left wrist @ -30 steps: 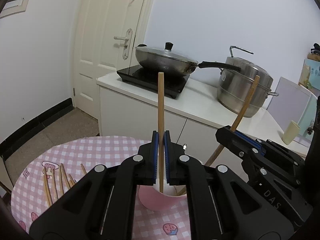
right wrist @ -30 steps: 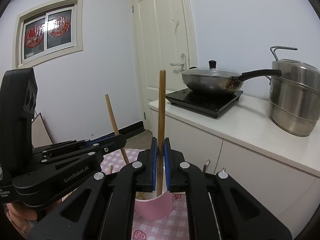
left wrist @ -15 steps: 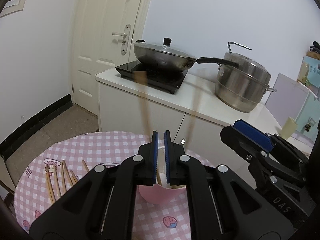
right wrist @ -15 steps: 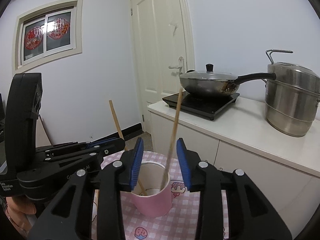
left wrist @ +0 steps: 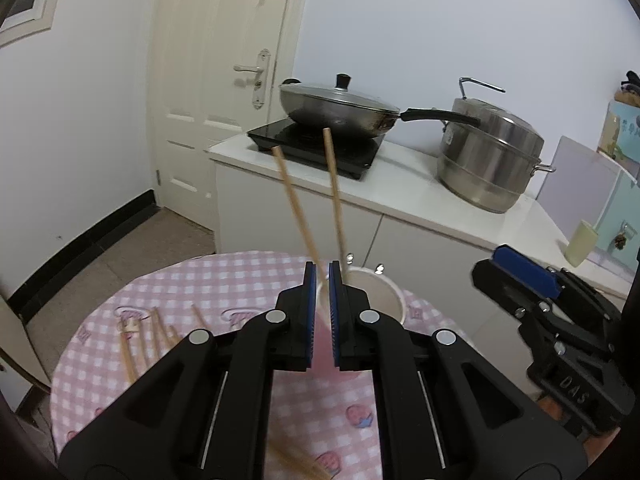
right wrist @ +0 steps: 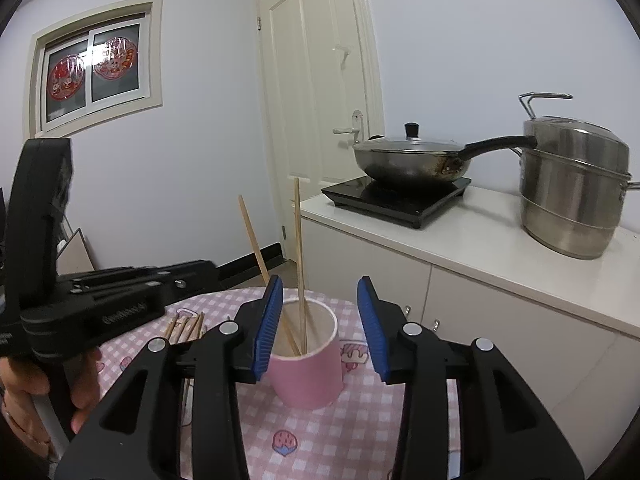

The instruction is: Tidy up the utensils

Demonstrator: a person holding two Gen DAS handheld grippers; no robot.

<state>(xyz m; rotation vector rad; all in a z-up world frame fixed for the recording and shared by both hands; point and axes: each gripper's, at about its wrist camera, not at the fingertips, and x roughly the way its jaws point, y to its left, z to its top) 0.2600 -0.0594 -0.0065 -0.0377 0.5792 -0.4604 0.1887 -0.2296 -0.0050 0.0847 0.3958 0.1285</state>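
Two chopsticks (right wrist: 298, 264) standing in the pink cup (right wrist: 306, 372) at 12 o'clock, right gripper (right wrist: 318, 324) spread wide and empty, left gripper (left wrist: 320, 312) nearly together on nothing: swing left toward loose chopsticks (left wrist: 154, 332) at 9 o'clock, pinching one mid-shaft

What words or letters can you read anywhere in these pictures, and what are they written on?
"DAS": raised letters on the black body of the right gripper, seen from the left wrist.
Raised lettering on the side of the left gripper, seen from the right wrist: too blurred to read.
Poster at the far right edge: characters too small to read.
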